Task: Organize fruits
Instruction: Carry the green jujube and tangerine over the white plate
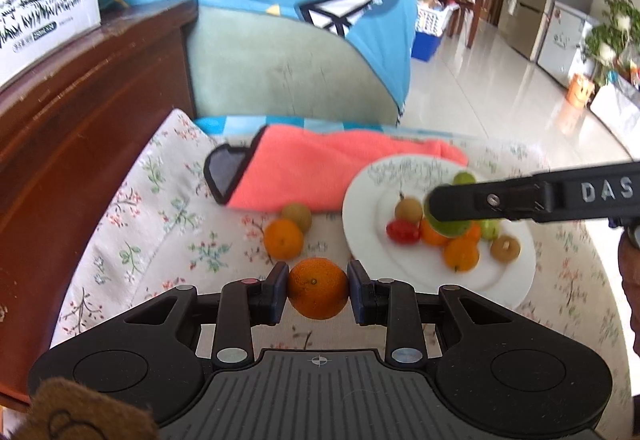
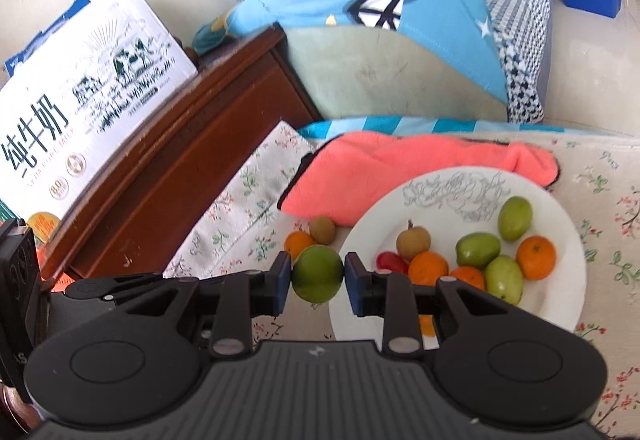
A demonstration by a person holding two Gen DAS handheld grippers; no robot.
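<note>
My left gripper (image 1: 318, 290) is shut on an orange (image 1: 318, 288), held just above the floral cloth, left of the white plate (image 1: 360, 215). My right gripper (image 2: 317, 276) is shut on a green fruit (image 2: 317, 274) at the plate's (image 2: 560, 320) left edge; in the left wrist view it reaches in from the right, holding the green fruit (image 1: 448, 228) over the plate. The plate holds several oranges, green fruits, brown fruits and a red one (image 2: 390, 262). An orange (image 1: 283, 238) and a brown fruit (image 1: 297, 215) lie on the cloth left of the plate.
A coral towel (image 1: 320, 175) lies behind the plate and loose fruit. A dark wooden cabinet (image 1: 80, 127) stands at the left with a milk carton box (image 2: 88, 107) on top. A green cushion with a blue cloth (image 1: 296, 51) is behind the towel.
</note>
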